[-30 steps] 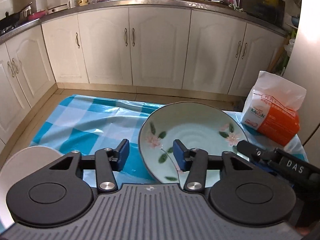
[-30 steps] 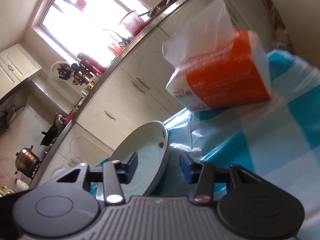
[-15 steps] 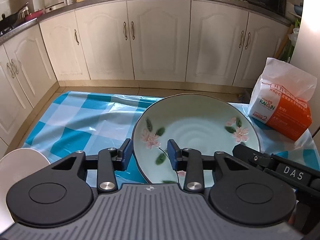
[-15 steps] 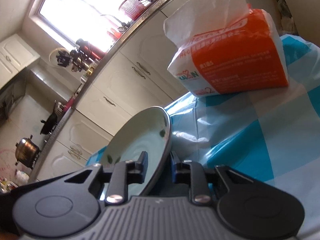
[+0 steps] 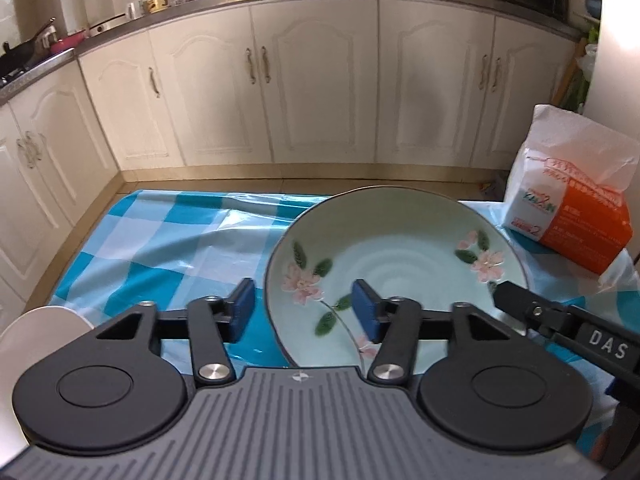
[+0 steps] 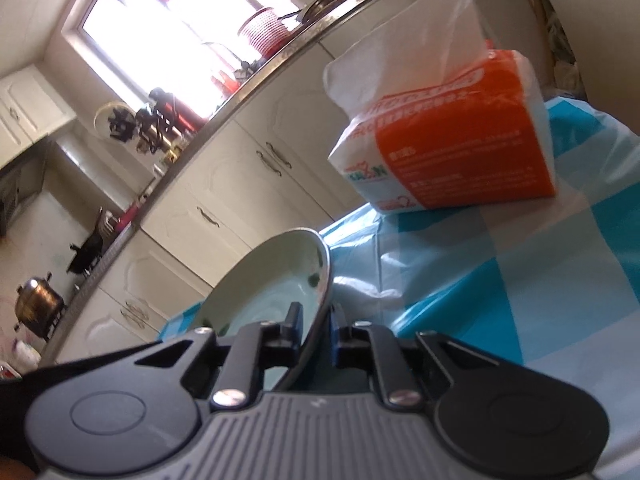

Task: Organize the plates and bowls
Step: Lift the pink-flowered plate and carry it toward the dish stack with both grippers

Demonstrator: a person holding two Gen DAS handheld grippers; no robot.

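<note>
A pale green plate (image 5: 400, 264) with pink flowers is tilted up off the blue-checked tablecloth (image 5: 160, 240). My left gripper (image 5: 304, 312) straddles its near-left rim, and its jaws are opening, both blue pads clear of the rim. My right gripper (image 6: 316, 322) is shut on the plate (image 6: 272, 280) at its right rim and holds it tilted. One of its black fingers (image 5: 516, 304) shows at the plate's right edge in the left wrist view. A white dish (image 5: 36, 332) sits at the lower left, partly hidden by the gripper body.
An orange and white tissue pack (image 5: 568, 216) stands on the cloth at the back right, close to the plate, also large in the right wrist view (image 6: 440, 148). Cream kitchen cabinets (image 5: 312, 80) lie beyond the table's far edge.
The right jaws closed onto the plate's rim. The left jaws first narrowed around the near rim, then spread wide again. The plate now sits higher in the left wrist view.
</note>
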